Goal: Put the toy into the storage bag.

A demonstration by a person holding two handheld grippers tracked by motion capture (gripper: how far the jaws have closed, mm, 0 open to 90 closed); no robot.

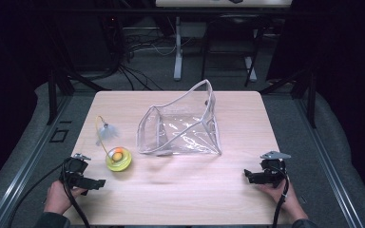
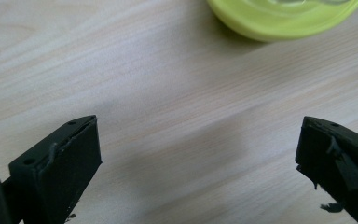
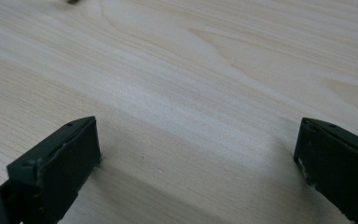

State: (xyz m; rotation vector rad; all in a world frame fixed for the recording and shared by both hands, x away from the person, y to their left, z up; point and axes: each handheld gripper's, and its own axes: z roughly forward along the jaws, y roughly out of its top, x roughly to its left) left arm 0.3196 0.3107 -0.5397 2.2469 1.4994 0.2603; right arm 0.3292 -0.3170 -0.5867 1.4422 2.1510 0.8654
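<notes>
We see a clear plastic zip pouch with a pale grey edge (image 1: 180, 126) standing open at the middle of the light wooden table (image 1: 180, 194), with a round yellow-green toy holding an orange ball and a feather on a curved wire (image 1: 118, 159) near its left. No writing is legible on either. Our left gripper (image 1: 95, 182) and right gripper (image 1: 248, 176) rest at the near corners, jaws spread wide around nothing; the left gripper view cuts the toy off at the top edge.
</notes>
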